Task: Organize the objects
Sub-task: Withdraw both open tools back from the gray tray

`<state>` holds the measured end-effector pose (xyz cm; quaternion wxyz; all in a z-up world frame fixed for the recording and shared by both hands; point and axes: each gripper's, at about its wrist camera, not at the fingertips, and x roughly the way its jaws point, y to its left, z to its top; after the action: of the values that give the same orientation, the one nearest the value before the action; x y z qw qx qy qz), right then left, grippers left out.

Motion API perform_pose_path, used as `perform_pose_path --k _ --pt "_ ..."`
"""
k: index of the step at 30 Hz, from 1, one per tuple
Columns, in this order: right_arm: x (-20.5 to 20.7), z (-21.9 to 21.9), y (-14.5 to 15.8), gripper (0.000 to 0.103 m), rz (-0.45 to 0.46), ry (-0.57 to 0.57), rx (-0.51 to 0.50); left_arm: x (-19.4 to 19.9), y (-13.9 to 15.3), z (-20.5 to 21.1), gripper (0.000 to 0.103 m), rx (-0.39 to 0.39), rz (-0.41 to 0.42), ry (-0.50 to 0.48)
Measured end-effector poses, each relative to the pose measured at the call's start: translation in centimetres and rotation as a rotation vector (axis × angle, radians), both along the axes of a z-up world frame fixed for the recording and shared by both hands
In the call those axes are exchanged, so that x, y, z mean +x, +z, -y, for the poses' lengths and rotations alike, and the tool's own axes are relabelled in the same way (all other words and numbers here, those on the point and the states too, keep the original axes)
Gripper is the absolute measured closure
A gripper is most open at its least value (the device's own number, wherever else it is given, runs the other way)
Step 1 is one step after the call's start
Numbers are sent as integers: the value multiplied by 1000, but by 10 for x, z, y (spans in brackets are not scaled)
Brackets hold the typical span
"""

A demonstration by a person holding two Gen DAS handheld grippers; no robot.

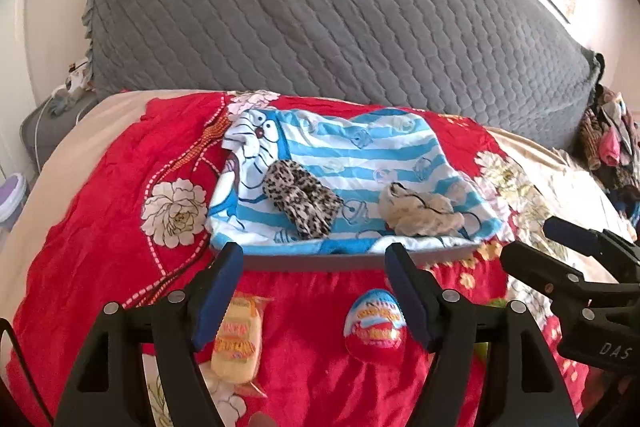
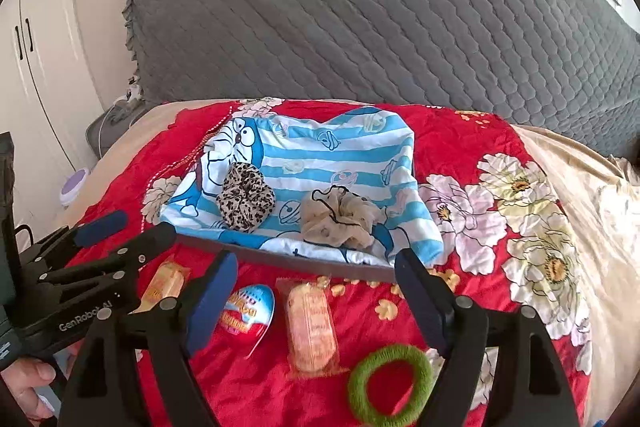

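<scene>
left gripper (image 1: 316,291): jaws seen apart, nothing clamped; held above the red floral bedspread (image 1: 100,227).
right gripper (image 2: 316,297): jaws seen apart, nothing between the pads; also held above the bedspread.
green hair tie (image 2: 390,385): laid nearest, on the bedspread, just right of a wrapped snack.
wrapped snacks: one (image 2: 312,331) seen centre, a second (image 2: 166,281) further left.
chocolate egg (image 2: 248,313): laid on the bedspread between the two snacks.
tray (image 2: 288,259): grey front edge seen just beyond the snacks; covered by a blue striped cartoon cloth (image 2: 320,155).
leopard scrunchie (image 2: 245,202): placed on the cloth, left.
beige scrunchie (image 2: 340,219): placed on the cloth, right, apart from the leopard one.
grey quilted headboard (image 2: 360,19): seen behind.
</scene>
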<state>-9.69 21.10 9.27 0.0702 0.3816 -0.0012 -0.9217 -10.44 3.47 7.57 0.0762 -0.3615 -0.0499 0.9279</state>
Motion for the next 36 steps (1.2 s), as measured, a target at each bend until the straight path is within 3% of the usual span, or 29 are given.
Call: perform_pose_path --k 18,36 --pt "54 -11 20 23 -26 -11 15 47 14 -18 28 -44 -25 -74" --pt "80 -16 10 22 3 -22 40 67 16 -27 26 -54 -15 -105"
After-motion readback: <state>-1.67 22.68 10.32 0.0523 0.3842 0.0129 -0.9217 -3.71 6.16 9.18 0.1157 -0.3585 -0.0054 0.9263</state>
